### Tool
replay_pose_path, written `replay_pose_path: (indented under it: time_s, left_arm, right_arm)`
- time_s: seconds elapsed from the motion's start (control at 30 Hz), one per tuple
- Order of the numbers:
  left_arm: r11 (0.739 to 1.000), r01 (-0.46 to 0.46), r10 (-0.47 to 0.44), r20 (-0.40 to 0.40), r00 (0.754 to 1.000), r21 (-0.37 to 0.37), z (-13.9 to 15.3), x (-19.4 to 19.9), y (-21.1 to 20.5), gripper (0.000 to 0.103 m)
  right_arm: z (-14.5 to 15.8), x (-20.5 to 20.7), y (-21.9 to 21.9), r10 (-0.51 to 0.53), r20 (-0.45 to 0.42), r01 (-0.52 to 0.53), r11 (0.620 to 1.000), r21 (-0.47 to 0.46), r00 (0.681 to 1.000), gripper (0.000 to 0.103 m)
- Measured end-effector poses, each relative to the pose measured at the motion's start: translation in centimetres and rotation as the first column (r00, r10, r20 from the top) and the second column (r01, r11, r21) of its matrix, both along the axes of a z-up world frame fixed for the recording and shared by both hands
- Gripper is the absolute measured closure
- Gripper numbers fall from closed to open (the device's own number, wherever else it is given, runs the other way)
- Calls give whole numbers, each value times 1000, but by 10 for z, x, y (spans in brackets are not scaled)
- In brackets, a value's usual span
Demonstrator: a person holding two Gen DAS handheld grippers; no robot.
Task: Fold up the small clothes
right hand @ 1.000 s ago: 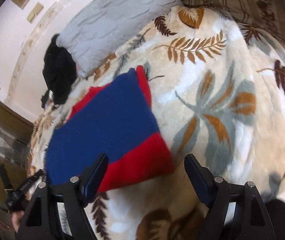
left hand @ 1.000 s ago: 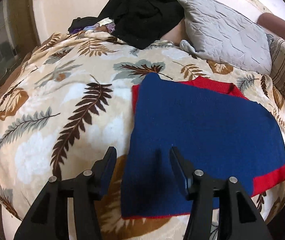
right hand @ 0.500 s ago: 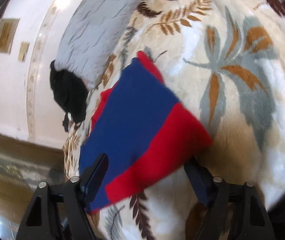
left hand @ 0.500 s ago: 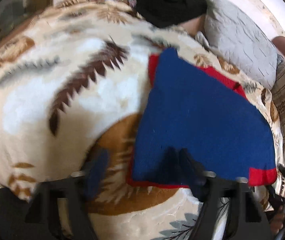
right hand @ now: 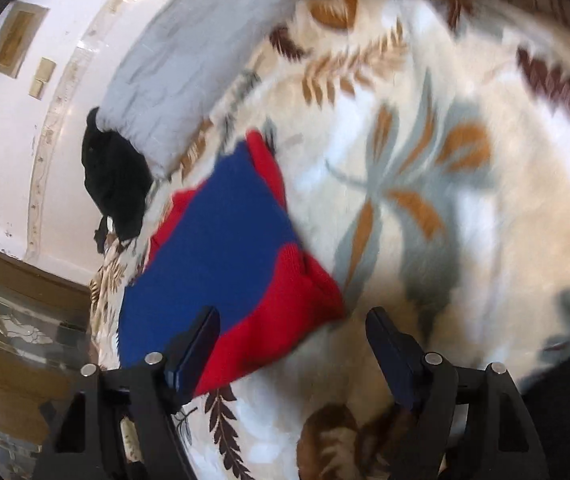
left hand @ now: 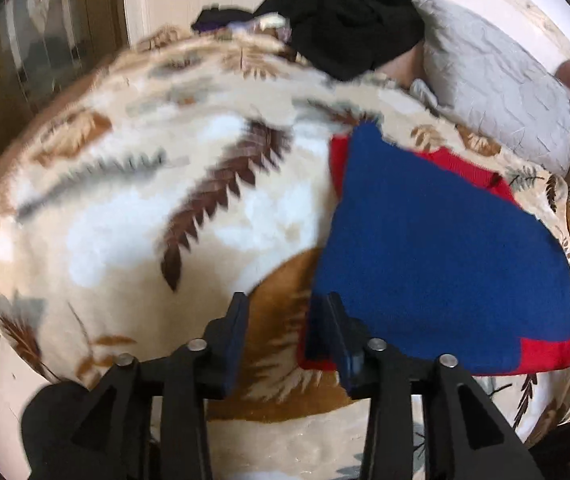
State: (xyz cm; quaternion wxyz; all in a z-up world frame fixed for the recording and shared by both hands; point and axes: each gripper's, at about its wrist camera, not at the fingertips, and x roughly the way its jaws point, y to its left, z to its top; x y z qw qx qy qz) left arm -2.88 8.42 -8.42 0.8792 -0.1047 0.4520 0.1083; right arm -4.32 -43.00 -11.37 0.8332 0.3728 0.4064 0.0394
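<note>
Now blue-red sweater [left hand: 437, 248] on leaf blanket [left hand: 133, 216], corners between both parted tongs

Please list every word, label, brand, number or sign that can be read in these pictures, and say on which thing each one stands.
There is no readable text in either view.
The blue and red sweater shows no label or print.
The leaf-pattern blanket and the grey pillow carry only patterns.
The two small plates on the wall show no text that can be read; they are too small and blurred.
</note>
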Motion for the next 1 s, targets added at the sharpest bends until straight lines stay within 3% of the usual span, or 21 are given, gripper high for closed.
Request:
replay_pose_path:
  time_s: [0.03,0.1,0.17,0.33,0.37,0.4,0.57,0.73,0.9,1.0]
  left_arm:
    - [1000,8,-8,19,1000,1,6,3,-1,44]
    - [999,44,-45,60,997,9,17,8,-12,33]
    - [993,112,-115,84,990,35,22,17,-34,31]
    - [973,216,-220,37,975,82,13,48,-79,31]
    - [972,220,-224,32,974,84,10,51,-84,31]
    - [971,220,-223,24,974,91,5,54,-87,31]
    - [981,184,-180,-59,982,70,-24,63,-79,31]
    - [978,191,-187,-51,981,81,-29,61,-79,31]
    - [978,193,-190,-45,981,80,-28,59,-78,31]
    - [976,200,-197,-45,979,86,-29,57,-79,30]
  right_arm:
    - [7,2,-1,-5,17,5,1000,-12,1000,24]
    - [19,23,2,47,48,-44,997,-61,998,24]
    - [20,55,6,116,39,-113,990,-84,992,24]
    - [3,127,17,215,-49,-220,962,-162,975,27]
    - [-5,141,19,254,-80,-264,951,-159,964,36]
    - [-16,150,19,261,-145,-283,945,-162,954,96]
    - [-23,139,1,195,-118,-207,973,-100,974,86]
    - [-13,116,-4,145,-102,-157,980,-121,984,42]
    - [32,79,19,140,38,-131,975,-182,989,42]
    - [44,63,46,207,98,-189,968,-162,974,35]
